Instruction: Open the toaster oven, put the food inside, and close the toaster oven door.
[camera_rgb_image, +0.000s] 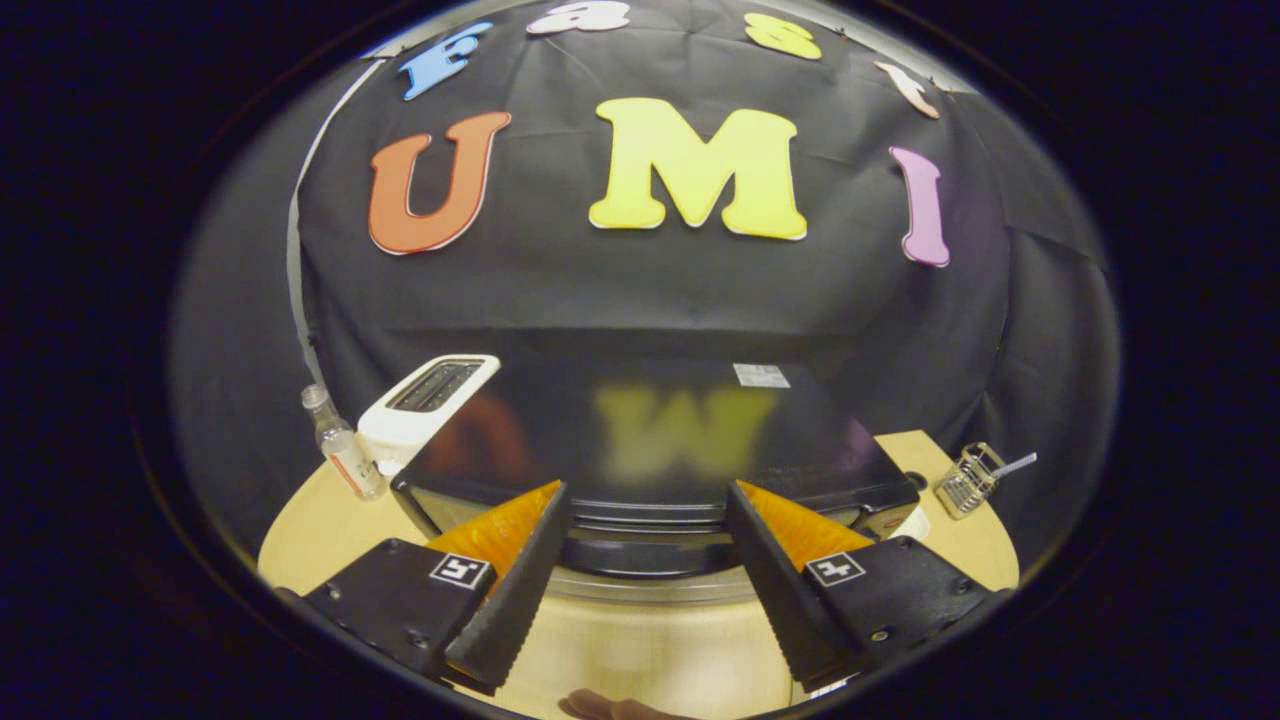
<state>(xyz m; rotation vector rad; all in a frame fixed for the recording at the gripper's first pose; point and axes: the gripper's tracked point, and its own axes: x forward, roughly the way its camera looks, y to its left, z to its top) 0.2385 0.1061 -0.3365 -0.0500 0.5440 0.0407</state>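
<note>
Toaster oven straight ahead of the spread tongs, door still closed

The toaster oven (660, 440) sits on the counter (640, 640) directly in front of the tongs (648, 585), its glossy dark top facing up and its long side running crosswise to the line of the fingers. Its front upper edge and the curved bar below it, which looks like the door handle (650, 560), lie between the two fingers and just beyond their tips. The tongs are apart and hold nothing, so the handle sits squarely in the gap; a short push forward should probably bring them around it. Behind the oven's left corner stand a white toaster (425, 405) and a small clear bottle (342, 450); a small wire basket (968, 485) rests off to the right. I cannot make out the food.
</note>
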